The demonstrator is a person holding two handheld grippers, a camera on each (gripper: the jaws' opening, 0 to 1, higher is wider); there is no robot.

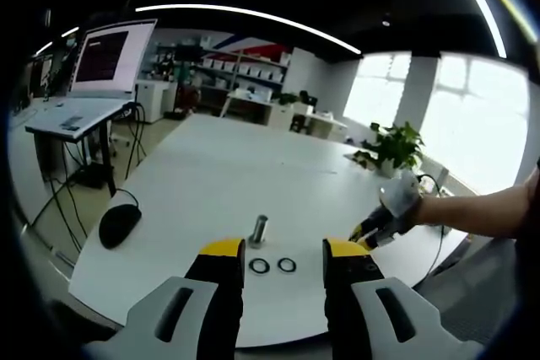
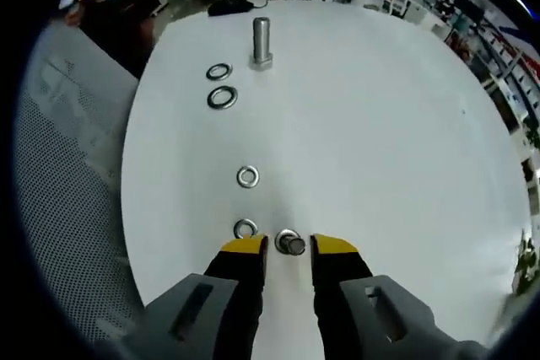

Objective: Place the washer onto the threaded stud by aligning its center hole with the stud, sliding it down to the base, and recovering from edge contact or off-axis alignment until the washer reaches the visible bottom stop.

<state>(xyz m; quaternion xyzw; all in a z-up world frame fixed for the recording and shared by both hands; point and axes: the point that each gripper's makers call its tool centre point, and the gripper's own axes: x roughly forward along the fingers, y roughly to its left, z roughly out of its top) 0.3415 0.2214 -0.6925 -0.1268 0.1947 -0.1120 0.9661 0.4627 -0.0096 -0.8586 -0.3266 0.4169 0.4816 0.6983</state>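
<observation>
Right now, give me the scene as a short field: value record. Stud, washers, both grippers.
surface: white table
stud: upright, bare, no washer on it
washers near stud: two, flat, side by side
loose washers: one mid-table, one by the right gripper's left jaw tip
small metal part: between the right gripper's jaw tips, type unclear
left gripper: open, holds nothing, short of the stud
right gripper: open, low over the table, far from the stud
other: black mouse
</observation>
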